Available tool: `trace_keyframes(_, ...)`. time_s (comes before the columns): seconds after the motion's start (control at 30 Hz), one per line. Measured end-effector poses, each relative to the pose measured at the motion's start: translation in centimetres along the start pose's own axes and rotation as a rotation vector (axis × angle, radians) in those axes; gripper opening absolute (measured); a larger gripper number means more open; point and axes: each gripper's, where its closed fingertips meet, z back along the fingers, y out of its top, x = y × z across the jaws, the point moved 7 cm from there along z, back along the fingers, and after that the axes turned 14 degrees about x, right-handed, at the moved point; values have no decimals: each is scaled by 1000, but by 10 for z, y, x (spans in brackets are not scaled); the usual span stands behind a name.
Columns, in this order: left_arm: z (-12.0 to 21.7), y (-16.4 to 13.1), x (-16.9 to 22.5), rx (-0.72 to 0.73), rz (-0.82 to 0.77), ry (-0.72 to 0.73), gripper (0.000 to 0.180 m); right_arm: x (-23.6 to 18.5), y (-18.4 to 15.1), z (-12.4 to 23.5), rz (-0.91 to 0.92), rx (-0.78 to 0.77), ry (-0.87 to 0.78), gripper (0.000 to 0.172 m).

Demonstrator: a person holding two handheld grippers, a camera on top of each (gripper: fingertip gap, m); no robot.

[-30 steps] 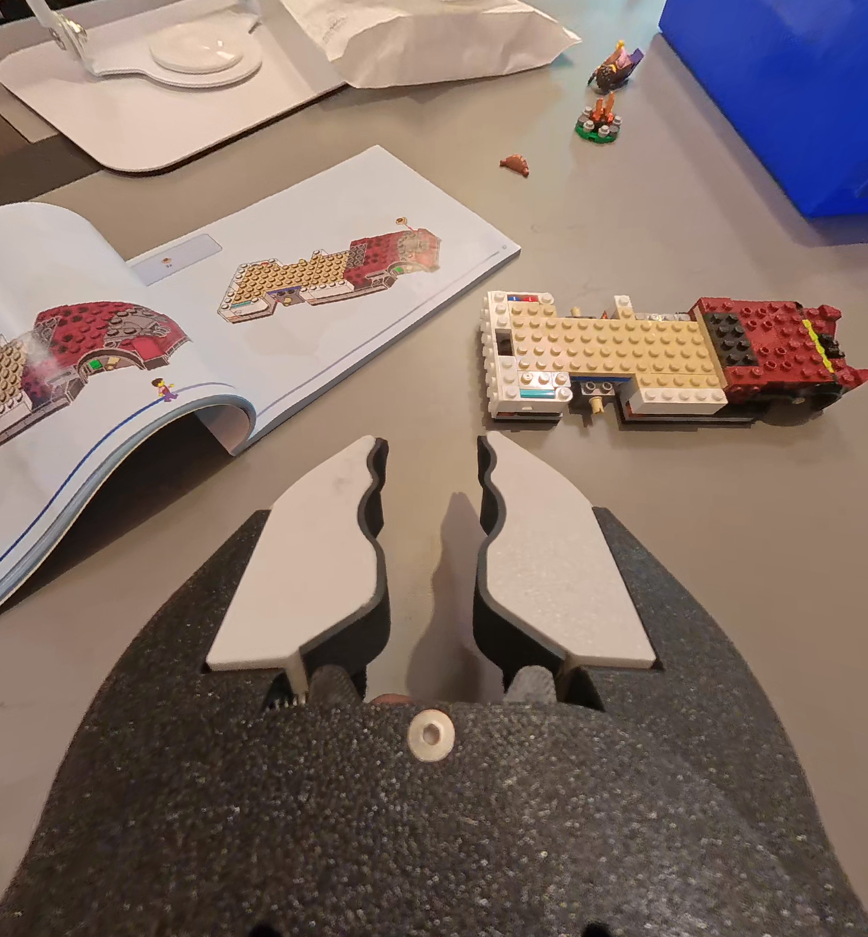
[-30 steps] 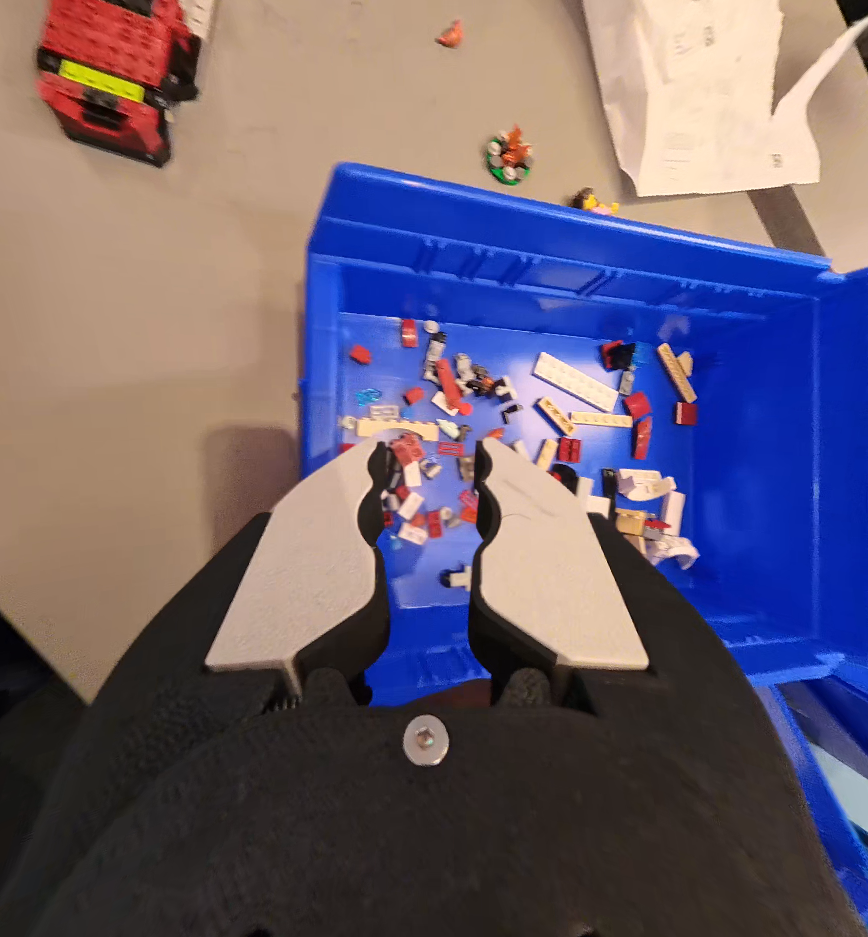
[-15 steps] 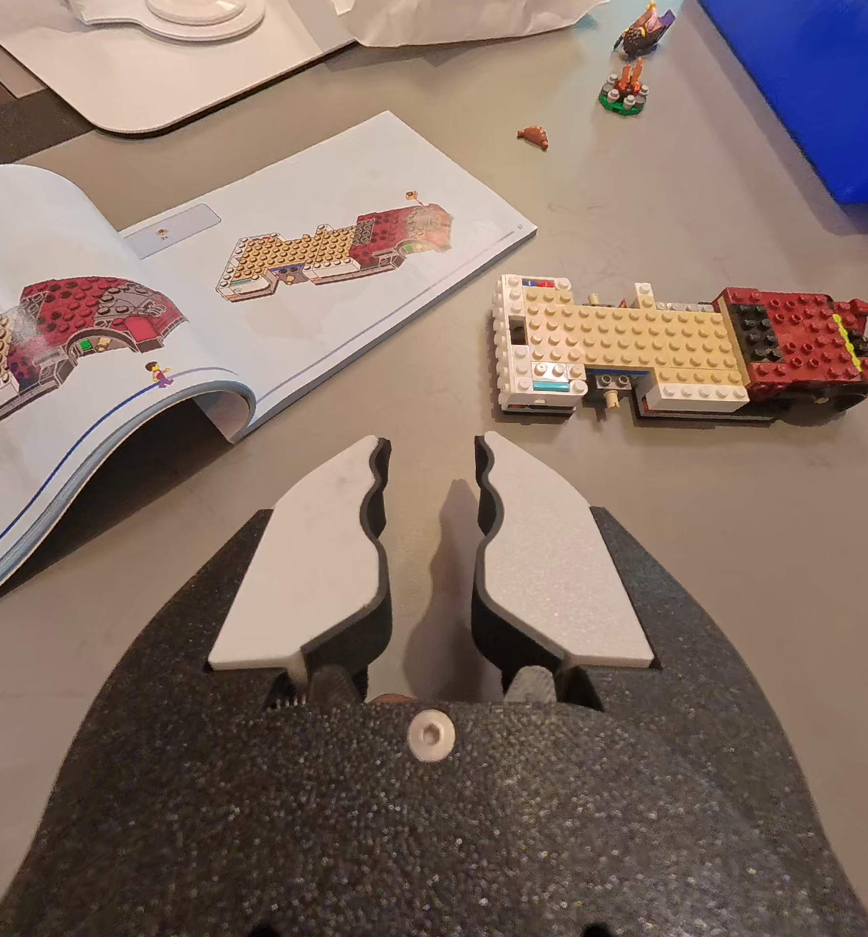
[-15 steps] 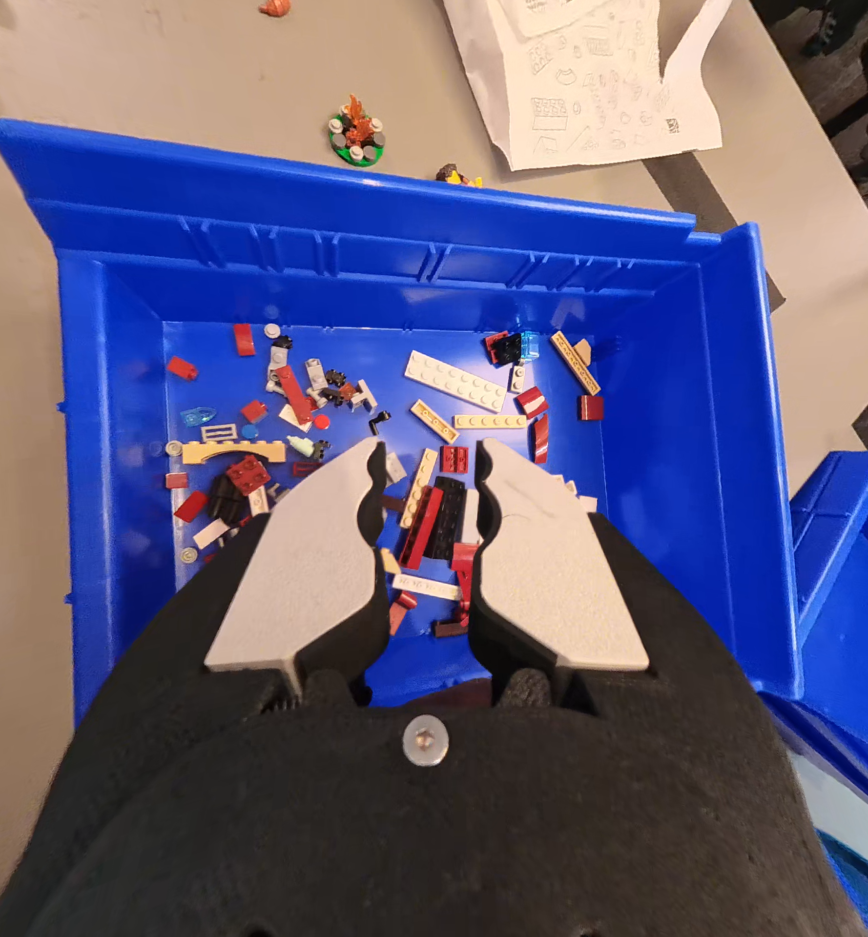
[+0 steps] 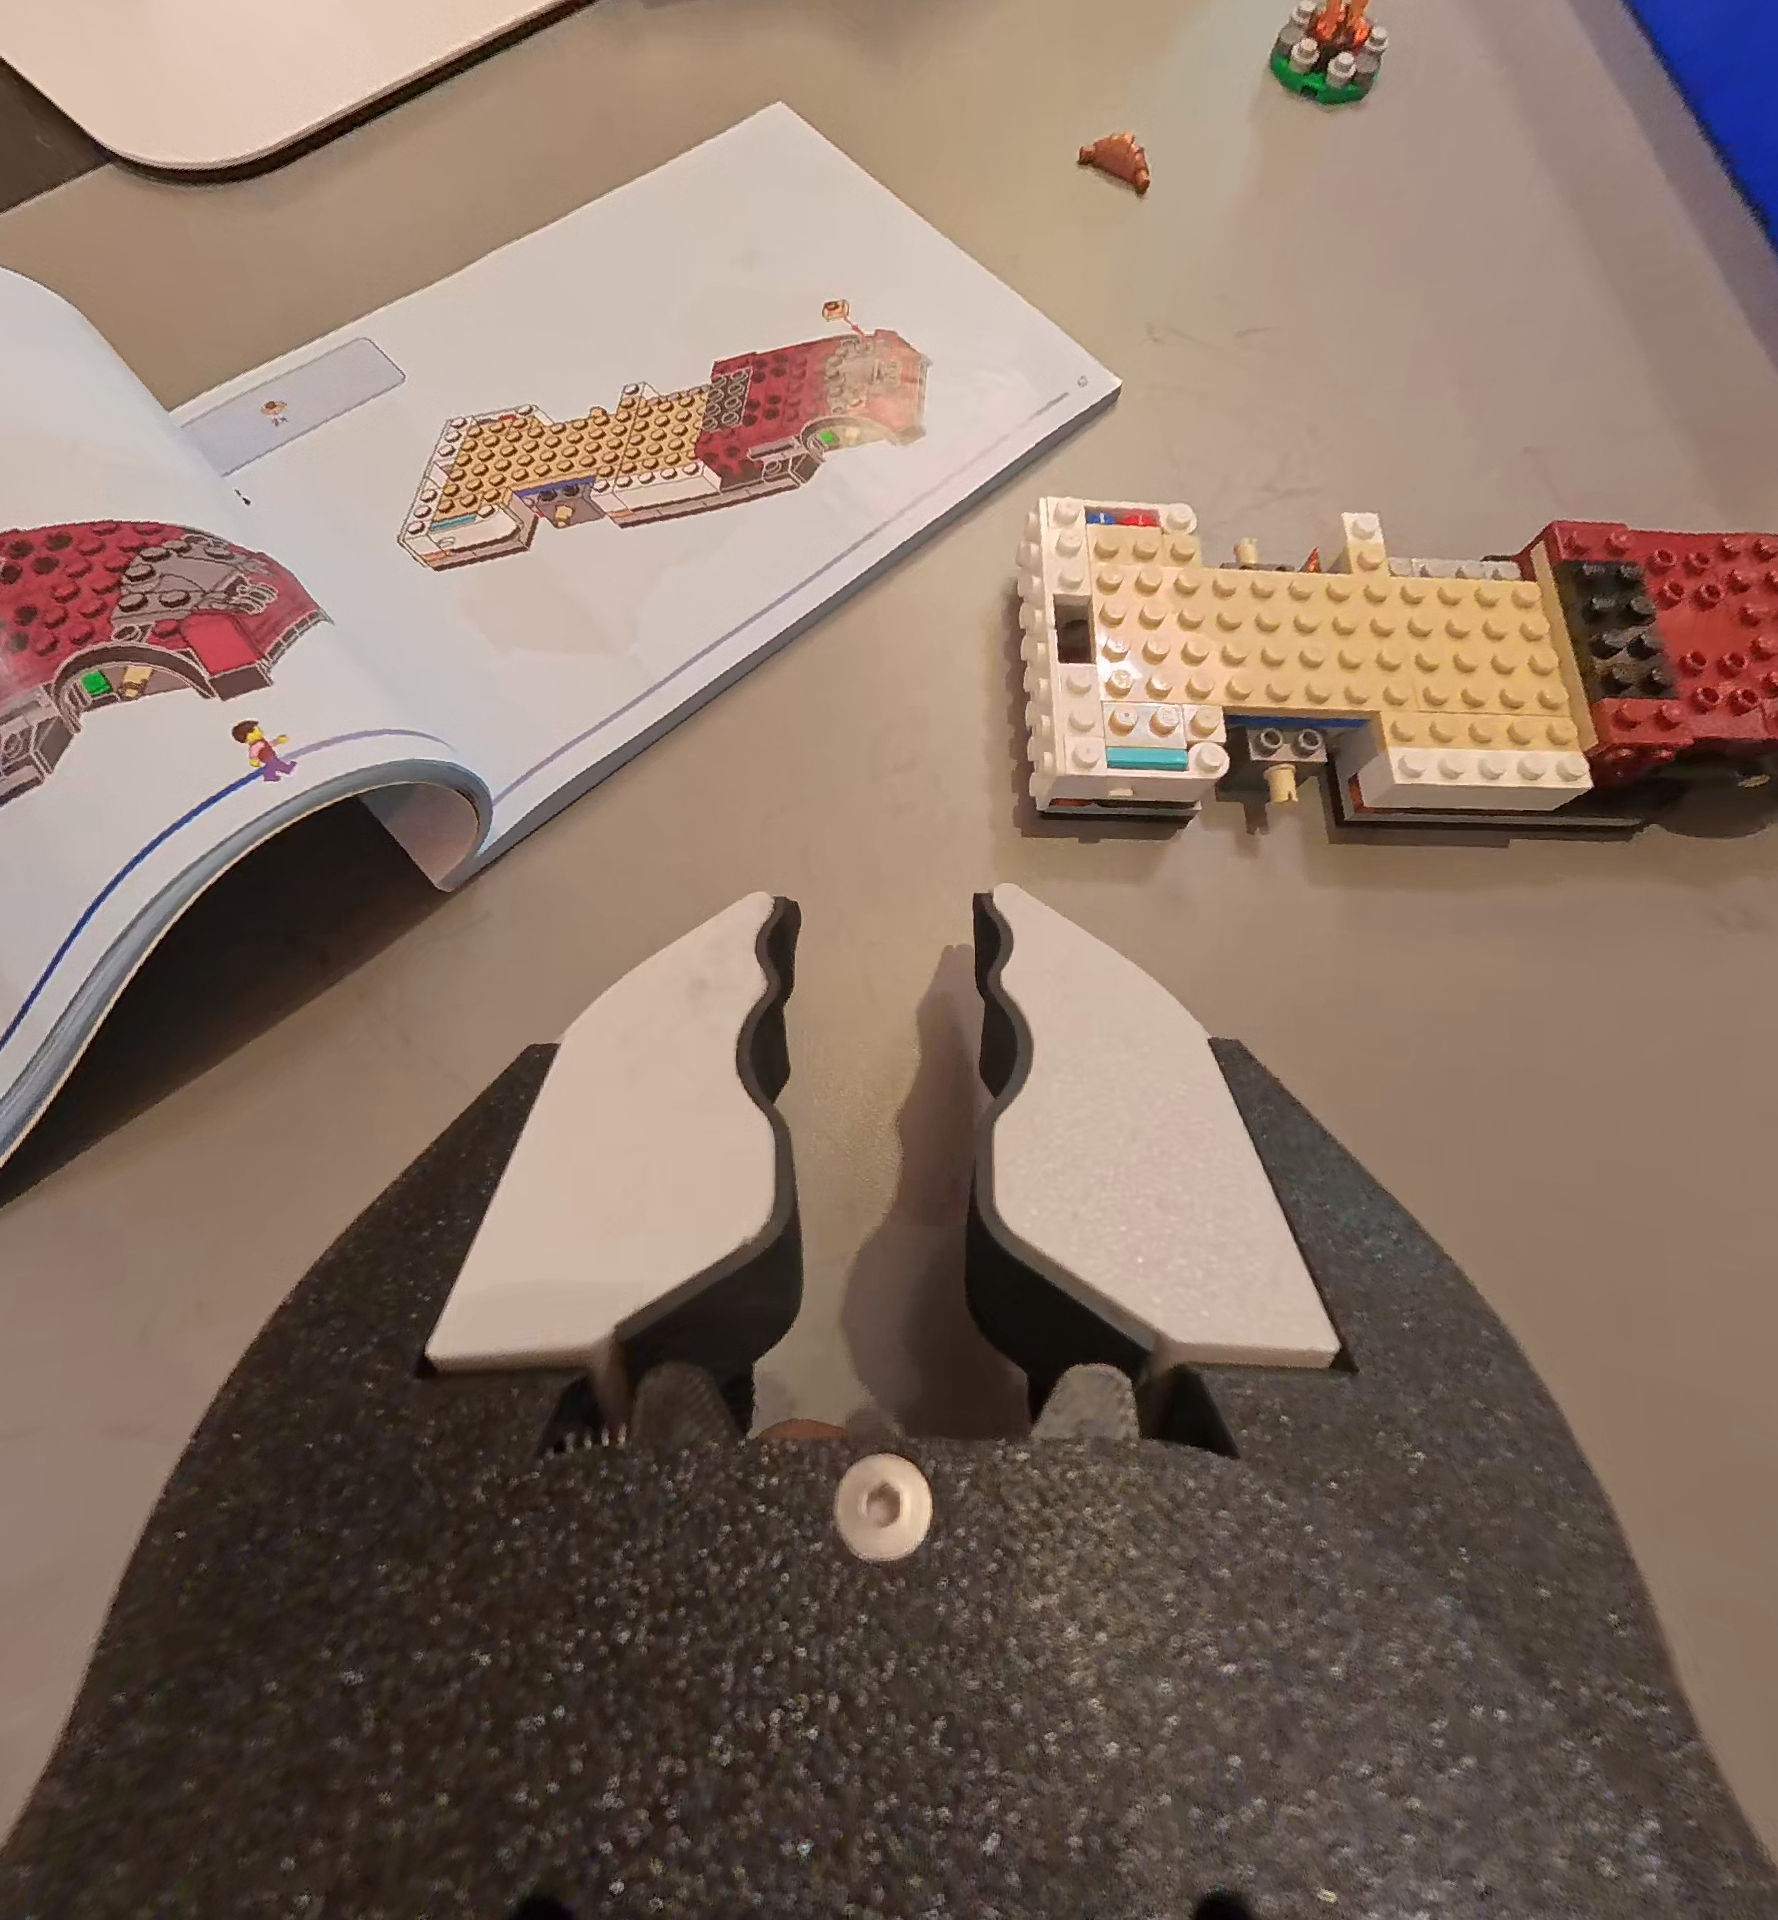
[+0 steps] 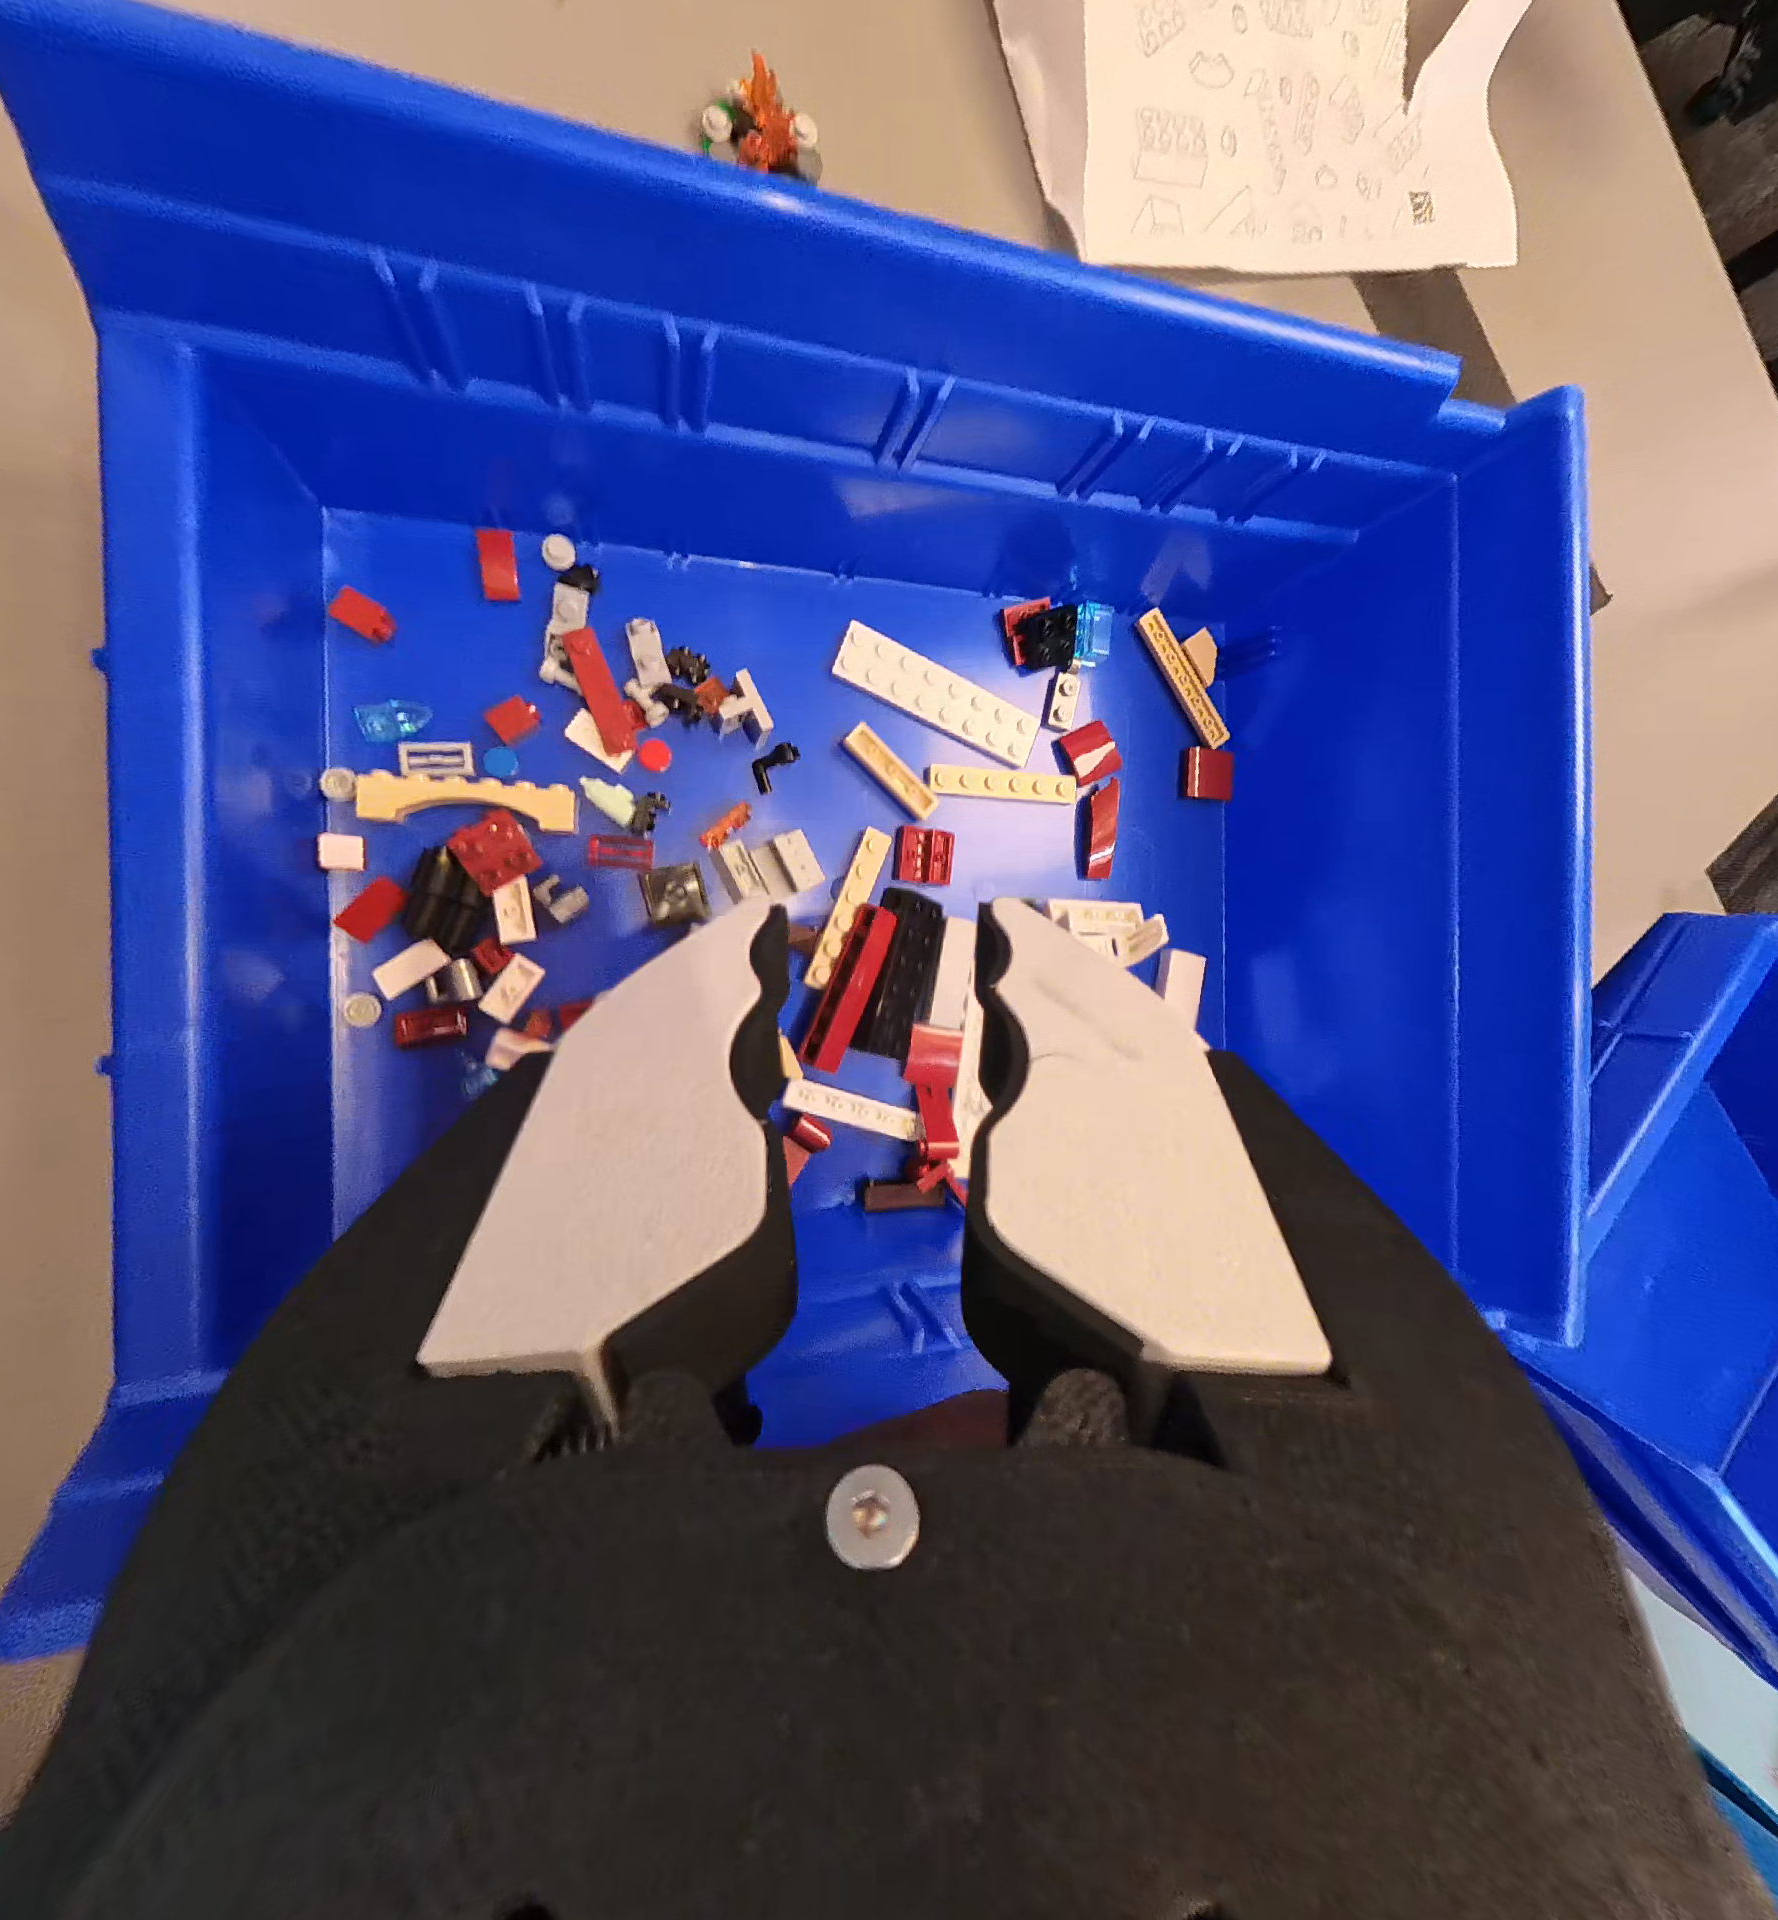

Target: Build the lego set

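Over grey bench (image 5: 864,727): left tool (image 5: 880,914) part open, nothing between fingers, bare bench below. Nearest thing: tan, white and dark red brick model (image 5: 1384,675), lying flat just ahead and to the right, not touching. Open instruction booklet (image 5: 552,468) ahead-left, near page curled up, close to left fingertip but apart. Small brown piece (image 5: 1116,158) and little green-based campfire build (image 5: 1326,47) farther off. White board corner (image 5: 241,83) at top left. Blue bin edge (image 5: 1758,156) at top right.

Above blue bin (image 6: 656,416), right view: right tool (image 6: 880,914) part open, holding nothing visible; loose bricks seen through the gap lie on bin floor, pads not pressing on them as far as can be told. Directly past fingertips: dark red long piece (image 6: 849,997), black plate (image 6: 906,977), tan strip (image 6: 849,904), side by side. Elsewhere in bin: white long plate (image 6: 932,691), tan arch (image 6: 464,798), scattered red, grey, white small parts. Second blue bin (image 6: 1716,1143) to the right, touching or just beside first. Printed paper sheet (image 6: 1269,125) on bench beyond bin; campfire build (image 6: 760,120) just behind far bin wall. Slight motion blur in right view, small parts hard to name.
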Motion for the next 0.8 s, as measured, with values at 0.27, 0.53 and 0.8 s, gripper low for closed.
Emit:
trace_keyframes(0.27, -4, -3, 4, -54, -49, 12, 34, 1, -5, 1, 42, -76, 29, 34)
trace_keyframes(0.53, -7, -5, 6, -81, -87, 24, 34, -9, -3, -21, 82, -251, 86, 34)
trace_keyframes(0.8, -5, -4, 6, -62, -76, 7, 34, -18, -9, -25, 123, -325, 143, 34)
